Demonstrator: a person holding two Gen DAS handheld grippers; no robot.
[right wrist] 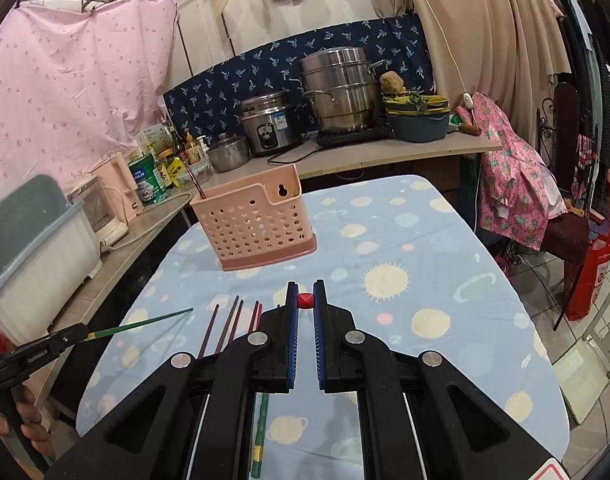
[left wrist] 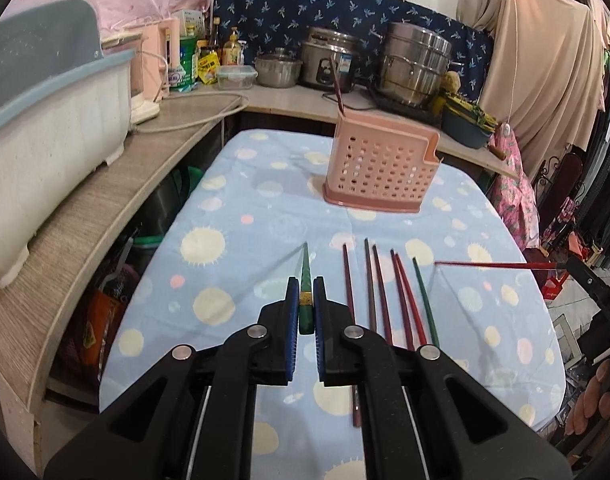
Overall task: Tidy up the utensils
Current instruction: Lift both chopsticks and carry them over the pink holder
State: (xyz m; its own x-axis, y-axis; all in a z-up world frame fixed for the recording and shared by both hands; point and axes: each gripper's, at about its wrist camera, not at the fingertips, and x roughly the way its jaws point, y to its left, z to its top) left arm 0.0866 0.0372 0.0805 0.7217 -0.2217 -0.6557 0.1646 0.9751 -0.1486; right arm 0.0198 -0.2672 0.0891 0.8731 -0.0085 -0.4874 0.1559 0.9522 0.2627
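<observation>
Over the spotted tablecloth (left wrist: 233, 216), left fingers (left wrist: 292, 308) pinch a green chopstick (left wrist: 305, 280), right fingers (right wrist: 320, 308) a red chopstick (right wrist: 305, 301).

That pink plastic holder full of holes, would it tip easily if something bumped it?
The pink perforated plastic holder looks light: thin walls, mostly holes, only one dark red chopstick inside. A bump near the rim would probably slide or tip it, though its wider base sits flat on the dotted tablecloth.

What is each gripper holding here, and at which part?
Left gripper: green chopstick, near its thick banded end. Right gripper: red chopstick, close to its butt end.
</observation>
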